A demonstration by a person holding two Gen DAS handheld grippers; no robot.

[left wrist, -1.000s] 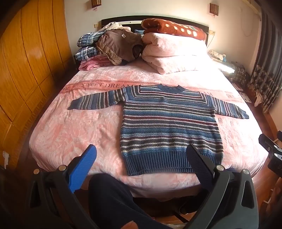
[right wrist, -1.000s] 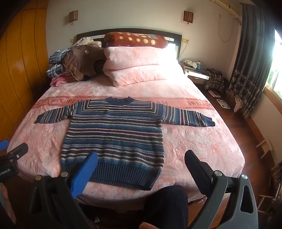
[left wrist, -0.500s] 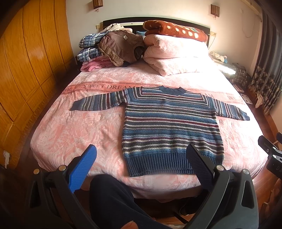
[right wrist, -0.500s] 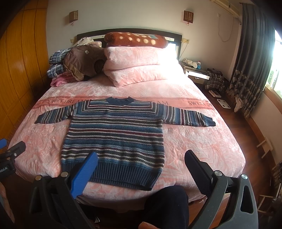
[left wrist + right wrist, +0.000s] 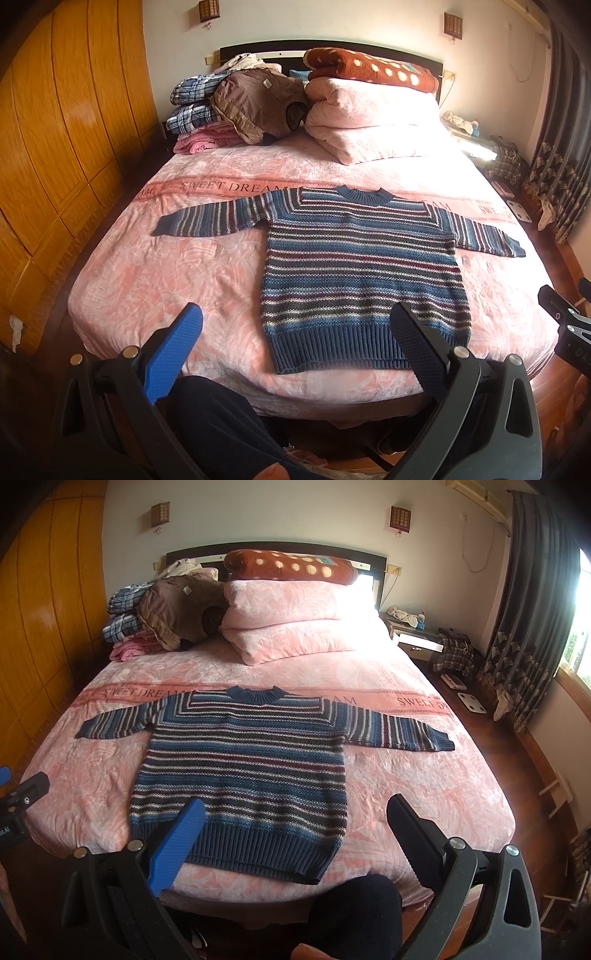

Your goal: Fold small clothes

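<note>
Stripy knitted sweater (image 5: 364, 273) lies flat on the bed (image 5: 166, 280), so both spread-wide grippers, left gripper (image 5: 295, 338) and right gripper (image 5: 295, 821), should each pinch a sleeve end and fold it in.

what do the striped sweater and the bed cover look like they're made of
Striped sweater: chunky knit yarn, probably wool or acrylic; visible stitch rows and ribbed hem and collar. Bed cover: likely plush fleece or velvet, with a soft crushed sheen across the pink leaf pattern.

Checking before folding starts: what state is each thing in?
Striped sweater: flat on the bed, sleeves spread, unfolded.
Left tongs: open, empty.
Right tongs: open, empty.
Pink quilt: folded, by the headboard.
Curtain: drawn aside from the window.
</note>
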